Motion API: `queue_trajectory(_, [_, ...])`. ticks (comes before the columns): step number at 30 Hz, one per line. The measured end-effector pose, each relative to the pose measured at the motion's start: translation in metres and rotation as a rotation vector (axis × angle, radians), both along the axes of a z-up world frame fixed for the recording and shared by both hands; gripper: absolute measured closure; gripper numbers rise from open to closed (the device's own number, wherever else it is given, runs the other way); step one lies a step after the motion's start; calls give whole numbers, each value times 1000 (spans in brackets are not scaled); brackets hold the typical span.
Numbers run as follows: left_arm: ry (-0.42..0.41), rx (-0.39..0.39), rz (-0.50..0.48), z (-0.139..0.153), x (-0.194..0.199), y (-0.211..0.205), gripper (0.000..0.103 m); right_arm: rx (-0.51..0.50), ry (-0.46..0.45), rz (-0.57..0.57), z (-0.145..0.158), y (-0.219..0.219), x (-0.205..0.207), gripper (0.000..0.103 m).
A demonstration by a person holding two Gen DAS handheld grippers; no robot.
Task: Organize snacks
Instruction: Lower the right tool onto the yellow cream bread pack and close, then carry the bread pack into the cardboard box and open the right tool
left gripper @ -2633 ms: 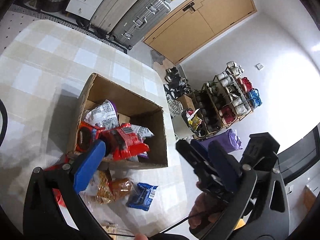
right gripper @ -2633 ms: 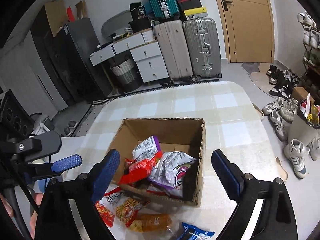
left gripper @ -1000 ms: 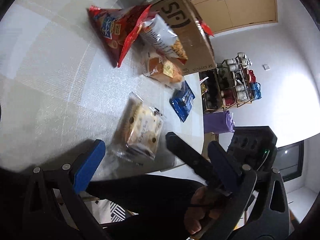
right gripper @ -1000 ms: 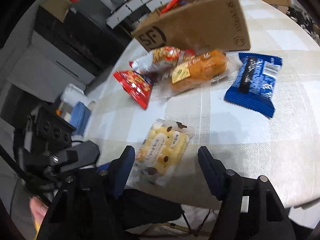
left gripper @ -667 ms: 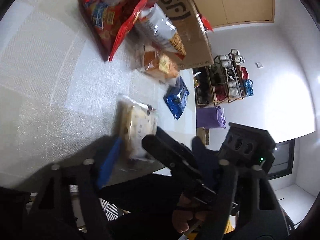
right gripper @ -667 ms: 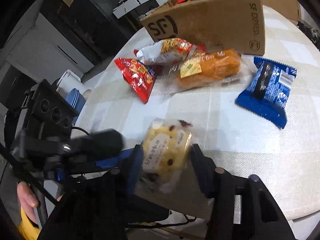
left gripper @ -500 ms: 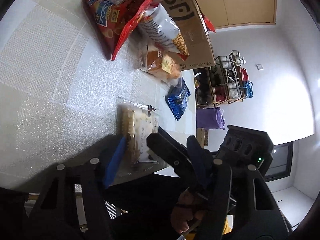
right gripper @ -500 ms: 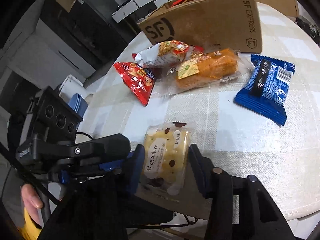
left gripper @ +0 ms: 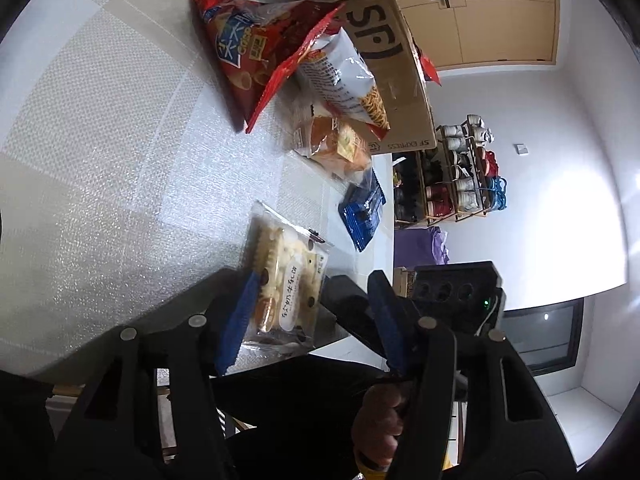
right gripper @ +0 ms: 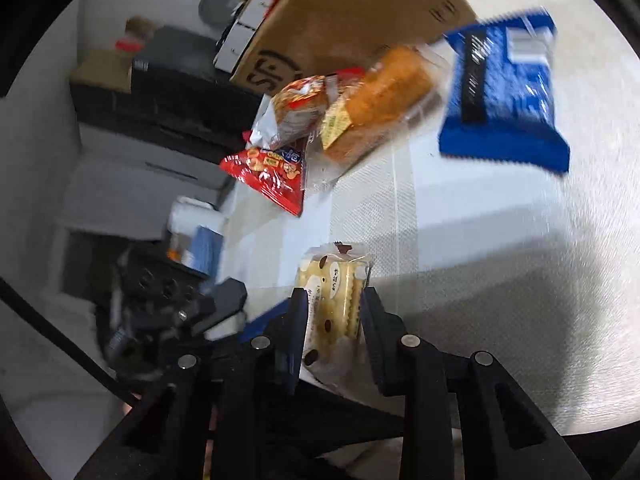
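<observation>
A clear packet of pale crackers [left gripper: 288, 280] [right gripper: 332, 276] lies at the near edge of the checked table [left gripper: 100, 160]. My right gripper [right gripper: 333, 294] has a pad on each side of it. The jaws are closing and the pads press it, with the packet tipped up on edge. My left gripper [left gripper: 313, 276] is closing too. Its left pad [left gripper: 236, 320] lies against the packet's side. Its other pad stands clear, with a black finger of the right gripper [left gripper: 344, 308] between it and the packet. The cardboard box [left gripper: 392, 64] [right gripper: 344, 12] stands at the far side.
In front of the box lie a red chip bag [left gripper: 256, 52], a white and orange bag [left gripper: 344, 76], an orange bread packet [left gripper: 340, 144] and a blue packet [left gripper: 364, 208]. A hand [left gripper: 380, 416] holds the right gripper. A shoe rack [left gripper: 460, 172] stands beyond the table.
Both grippers dropped from above the box to the table's near edge and closed in around the cracker packet. The right gripper sank and rolled, and the packet tipped up between its pads.
</observation>
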State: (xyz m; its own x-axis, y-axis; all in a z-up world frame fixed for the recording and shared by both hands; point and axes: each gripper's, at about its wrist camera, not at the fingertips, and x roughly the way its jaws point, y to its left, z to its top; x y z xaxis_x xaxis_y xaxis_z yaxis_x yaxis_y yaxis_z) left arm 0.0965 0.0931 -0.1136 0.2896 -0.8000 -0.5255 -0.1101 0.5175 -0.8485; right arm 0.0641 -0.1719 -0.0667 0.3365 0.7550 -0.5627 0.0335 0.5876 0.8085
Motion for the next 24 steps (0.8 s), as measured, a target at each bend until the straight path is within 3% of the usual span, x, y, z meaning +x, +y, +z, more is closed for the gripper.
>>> queue_trajectory(4, [2,-3,3,0,1,-1,49,125,-9,-10,4,-6,2,75])
queue_trajectory(8, [2,-3,0,0,1,-1,49,87,27,83,-3,19,5,75])
queue_trajectory(11, [2,2,-1,-1,2,-1,49,7,0,113,0,35,4,76])
queue_trajectory(15, [0,2,0,-3,0,2,49,-36,-17,61,4,26,3,88])
queue_trajectory(20, [-2,8,0,-4,0,-2,53,4,-34,90,5,29,1,90])
queue_trajectory(24, [2,-36,-9,-4,1,-4,55,98,-43,80,10,22,-1,90])
